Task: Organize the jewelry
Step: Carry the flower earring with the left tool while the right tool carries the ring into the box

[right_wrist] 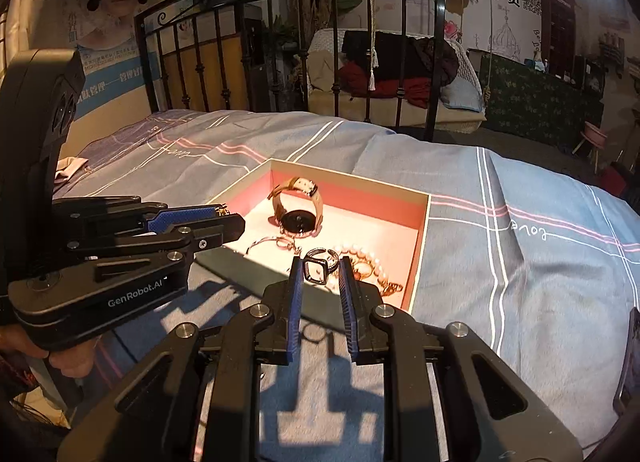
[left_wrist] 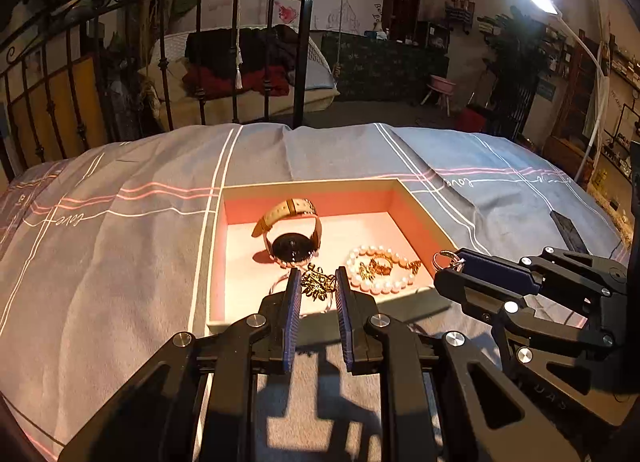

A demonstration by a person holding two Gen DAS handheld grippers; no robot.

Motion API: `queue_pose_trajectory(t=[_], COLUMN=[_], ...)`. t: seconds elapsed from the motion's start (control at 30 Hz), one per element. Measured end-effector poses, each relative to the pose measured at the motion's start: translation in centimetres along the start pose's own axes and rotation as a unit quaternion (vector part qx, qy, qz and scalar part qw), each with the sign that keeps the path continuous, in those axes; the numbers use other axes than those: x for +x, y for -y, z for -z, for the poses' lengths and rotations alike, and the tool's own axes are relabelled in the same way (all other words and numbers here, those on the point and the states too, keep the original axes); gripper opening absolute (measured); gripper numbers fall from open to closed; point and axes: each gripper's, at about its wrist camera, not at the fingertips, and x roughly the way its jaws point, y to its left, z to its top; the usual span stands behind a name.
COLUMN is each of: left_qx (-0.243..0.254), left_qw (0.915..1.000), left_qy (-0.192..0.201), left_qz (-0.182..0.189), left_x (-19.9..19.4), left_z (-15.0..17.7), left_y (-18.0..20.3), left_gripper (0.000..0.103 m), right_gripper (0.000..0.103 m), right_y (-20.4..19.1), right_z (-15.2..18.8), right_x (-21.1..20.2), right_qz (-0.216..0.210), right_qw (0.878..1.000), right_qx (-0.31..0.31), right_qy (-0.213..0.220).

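A shallow box [left_wrist: 424, 217] with pink walls lies on the bed. In it are a tan-strap watch [left_wrist: 294, 232], a pearl bracelet [left_wrist: 380, 268] and a thin bangle [right_wrist: 276, 242]. My left gripper [left_wrist: 318, 282] is shut on a gold ornament [left_wrist: 318, 282] over the box's near edge. My right gripper [right_wrist: 320, 272] is shut on a silver ring with a square face [right_wrist: 318, 270], over the box's near corner. In the left wrist view the right gripper [left_wrist: 450, 262] shows at the right with the ring [left_wrist: 444, 260] at its tips.
The bed has a grey-blue cover [left_wrist: 120, 229] with white and pink lines. A black iron bed frame [left_wrist: 248, 41] stands at the far edge. A dark flat object [left_wrist: 568, 227] lies on the cover at the right.
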Motion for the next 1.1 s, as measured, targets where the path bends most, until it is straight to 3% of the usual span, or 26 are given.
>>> queue_pose_trajectory(t=[0.23, 0.47, 1.1], left_qx=[-0.006, -0.019, -0.001], left_qw=[0.9984, 0.9945, 0.9916], left_qy=[-0.054, -0.099, -0.117], left_qz=[-0.018, -0.030, -0.054], left_x=[4.2, 7.1, 8.7], left_z=[-2.8, -3.1, -2.6], left_y=[-1.0, -2.2, -2.0], left_gripper=[0.017, 0.016, 0.016], right_gripper=[0.019, 0.019, 0.019], right_y=[1.7, 1.9, 1.6], right_z=[-2.8, -2.8, -1.8], right_x=[4.4, 6.5, 8.1], right_qz=[0.014, 0.014, 0.010], right_qw=[0.999, 0.997, 0.995], right_qx=[0.017, 0.010, 0.002], right_qy=[-0.044, -0.075, -0.096])
